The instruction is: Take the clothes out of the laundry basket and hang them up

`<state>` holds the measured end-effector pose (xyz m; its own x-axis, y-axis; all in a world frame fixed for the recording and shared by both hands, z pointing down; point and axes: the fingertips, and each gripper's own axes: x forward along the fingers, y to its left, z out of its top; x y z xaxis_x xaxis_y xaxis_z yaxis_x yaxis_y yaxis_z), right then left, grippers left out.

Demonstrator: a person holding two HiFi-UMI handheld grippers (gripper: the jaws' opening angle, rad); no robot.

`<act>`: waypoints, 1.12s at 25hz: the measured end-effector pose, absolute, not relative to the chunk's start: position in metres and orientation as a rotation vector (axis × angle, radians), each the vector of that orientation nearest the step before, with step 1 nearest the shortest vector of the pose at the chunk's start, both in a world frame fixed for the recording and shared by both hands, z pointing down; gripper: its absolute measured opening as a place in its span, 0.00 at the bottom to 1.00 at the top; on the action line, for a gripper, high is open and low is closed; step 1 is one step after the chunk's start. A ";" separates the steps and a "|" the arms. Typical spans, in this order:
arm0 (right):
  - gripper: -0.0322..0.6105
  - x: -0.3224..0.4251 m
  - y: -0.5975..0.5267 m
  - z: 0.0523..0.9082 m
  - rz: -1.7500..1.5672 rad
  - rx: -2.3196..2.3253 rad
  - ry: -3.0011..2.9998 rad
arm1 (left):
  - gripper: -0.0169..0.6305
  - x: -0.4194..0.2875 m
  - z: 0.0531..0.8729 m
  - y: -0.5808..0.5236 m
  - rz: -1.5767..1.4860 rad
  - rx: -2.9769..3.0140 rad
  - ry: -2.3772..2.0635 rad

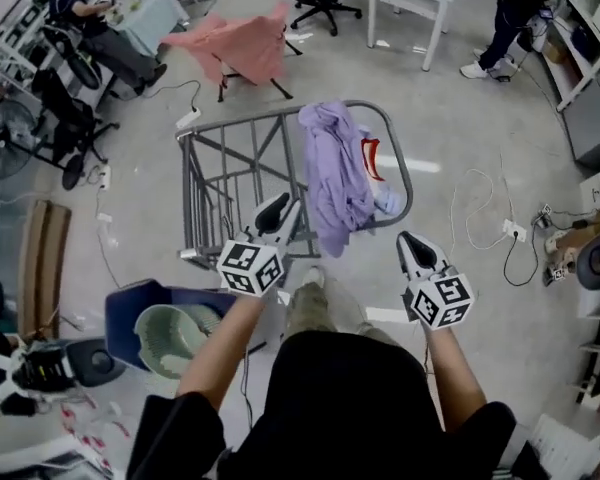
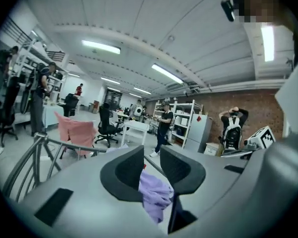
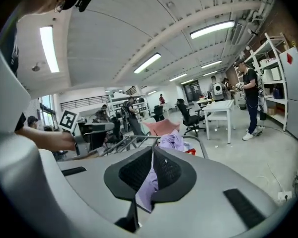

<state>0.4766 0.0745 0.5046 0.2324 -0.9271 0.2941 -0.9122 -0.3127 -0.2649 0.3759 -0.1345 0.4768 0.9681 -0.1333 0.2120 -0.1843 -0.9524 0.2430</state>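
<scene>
Looking down from the head view, the rack [image 1: 195,198] is partly cut off behind the left gripper [image 1: 280,210]. The basket [image 1: 175,338] is overlapped by the person's left forearm, and its contents are hard to make out. From above, no cloth can be seen reaching either gripper. The shirt [image 1: 338,173] is draped over the rack's curved top rail, its long axis running from that rail toward the person. The left gripper's jaws stand partly apart, with purple cloth bunched between them and touching both. The right gripper [image 1: 412,240] has its jaws almost together, pinching a thin fold of purple cloth that hangs out below.
</scene>
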 end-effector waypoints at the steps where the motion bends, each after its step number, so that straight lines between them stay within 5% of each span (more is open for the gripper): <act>1: 0.06 0.473 0.085 0.501 -0.607 -2.412 1.868 | 0.16 0.354 0.473 -0.118 0.266 2.840 -0.310; 3: 0.06 0.468 0.108 0.496 -0.589 -2.369 1.955 | 0.08 0.314 0.471 -0.084 0.264 2.829 -0.483; 13: 0.05 0.467 0.193 0.484 -0.556 -2.357 2.007 | 0.04 0.194 0.473 0.042 0.235 2.709 -0.855; 28: 0.05 0.445 0.216 0.465 -0.415 -2.387 2.050 | 0.04 0.218 0.440 0.075 0.157 2.870 -0.739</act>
<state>0.4450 0.2162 0.4654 0.1314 -0.9672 0.2173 -0.9755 -0.1651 -0.1451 0.2180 0.0750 0.4401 0.8713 -0.4691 0.1444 -0.4874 -0.8617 0.1413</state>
